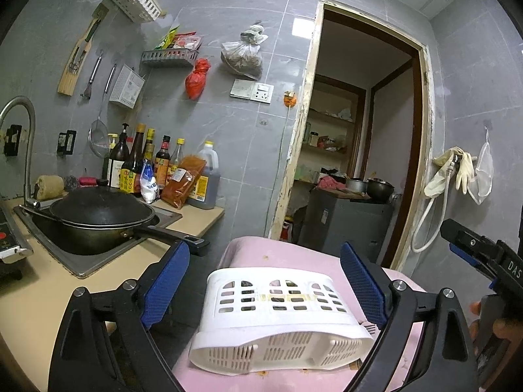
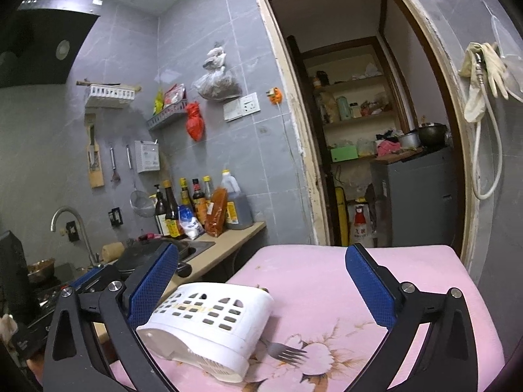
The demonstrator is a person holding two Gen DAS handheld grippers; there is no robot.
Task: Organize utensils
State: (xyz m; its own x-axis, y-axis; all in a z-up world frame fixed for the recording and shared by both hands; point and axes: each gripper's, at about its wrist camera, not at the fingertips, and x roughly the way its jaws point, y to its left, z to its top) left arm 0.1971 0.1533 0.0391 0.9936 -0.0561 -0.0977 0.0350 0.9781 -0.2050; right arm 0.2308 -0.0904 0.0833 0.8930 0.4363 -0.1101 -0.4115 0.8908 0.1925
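A white slotted utensil basket (image 1: 278, 320) lies on its side on a pink flowered surface (image 1: 248, 251), its perforated base toward the camera. My left gripper (image 1: 264, 281) is open, its blue pads on either side of the basket, not touching it. In the right wrist view the basket (image 2: 212, 323) lies at the lower left, and a metal fork (image 2: 287, 354) sticks out from under it, tines to the right. My right gripper (image 2: 261, 284) is open and empty above the pink surface (image 2: 327, 281). The right gripper also shows at the left wrist view's right edge (image 1: 470, 248).
A counter (image 1: 42, 294) at the left holds a sink with a black pan (image 1: 98, 219), a tap, and several sauce bottles (image 1: 147, 166). Racks, a knife board and a strainer hang on the grey tiled wall. An open doorway (image 1: 359, 150) lies ahead with shelves and a grey cabinet.
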